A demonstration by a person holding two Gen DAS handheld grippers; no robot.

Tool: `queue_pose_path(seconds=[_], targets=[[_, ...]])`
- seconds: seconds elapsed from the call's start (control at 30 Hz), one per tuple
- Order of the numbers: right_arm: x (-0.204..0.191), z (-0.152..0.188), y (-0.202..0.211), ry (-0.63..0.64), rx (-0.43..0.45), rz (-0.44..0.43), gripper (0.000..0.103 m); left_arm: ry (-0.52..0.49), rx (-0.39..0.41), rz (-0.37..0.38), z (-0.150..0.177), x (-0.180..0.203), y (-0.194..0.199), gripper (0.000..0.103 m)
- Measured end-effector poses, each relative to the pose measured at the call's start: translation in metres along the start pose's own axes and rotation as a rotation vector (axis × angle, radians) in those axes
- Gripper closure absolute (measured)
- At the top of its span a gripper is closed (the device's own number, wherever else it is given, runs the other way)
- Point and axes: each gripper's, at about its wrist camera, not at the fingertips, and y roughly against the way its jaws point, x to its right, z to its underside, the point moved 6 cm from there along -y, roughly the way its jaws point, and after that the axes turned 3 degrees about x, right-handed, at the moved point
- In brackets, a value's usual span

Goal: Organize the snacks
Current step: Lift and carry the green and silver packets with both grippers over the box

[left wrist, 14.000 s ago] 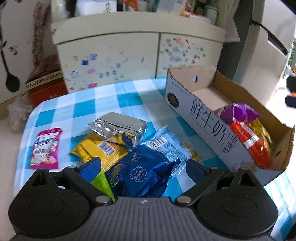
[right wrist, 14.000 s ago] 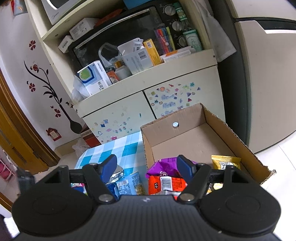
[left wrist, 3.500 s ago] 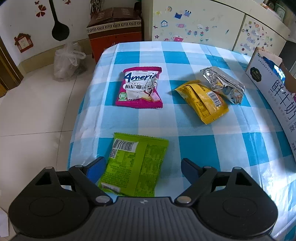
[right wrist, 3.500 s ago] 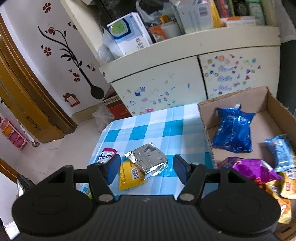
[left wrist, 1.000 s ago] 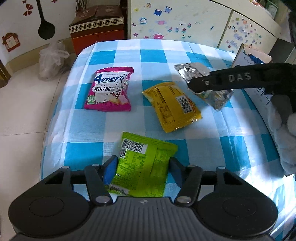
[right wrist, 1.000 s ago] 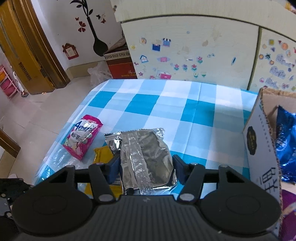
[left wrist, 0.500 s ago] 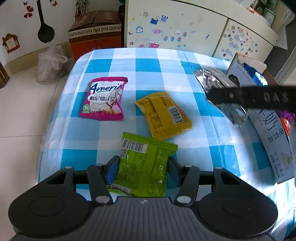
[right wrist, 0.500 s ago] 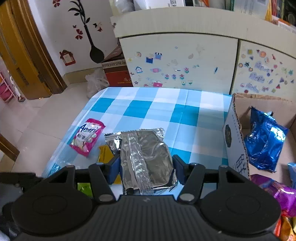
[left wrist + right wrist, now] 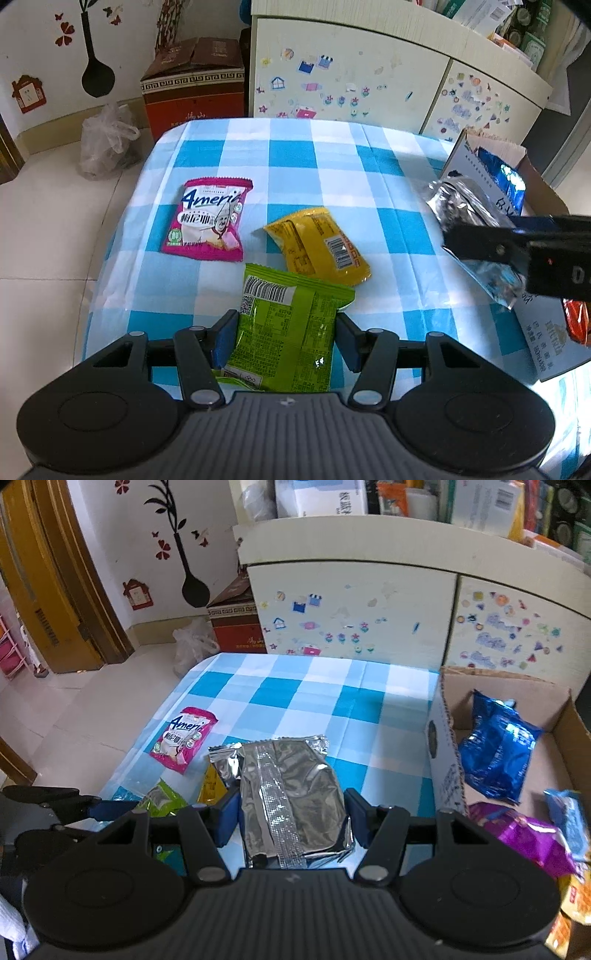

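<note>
The green packet (image 9: 286,332) sits pinched between the pads of the left tool (image 9: 284,341), whose jaws have just been closing, low over the desk (image 9: 332,162), while the right tool (image 9: 291,821) grips the silver packet (image 9: 288,797) raised beside the cardboard box (image 9: 443,760).

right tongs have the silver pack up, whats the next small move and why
Probably carry the silver pack rightward over the box wall, then open. The right tongs clamp it in the air beside the box, where the blue bag and other snacks already lie.
</note>
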Motion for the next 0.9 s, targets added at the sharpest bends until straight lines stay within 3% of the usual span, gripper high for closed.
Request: queue_pose_path(seconds=[0.9], targets=[[0.009, -0.012, 0.034, -0.081, 0.09, -0.003, 0.043, 0.024, 0.101, -0.012, -0.025, 0.016, 0.036, 0.042]])
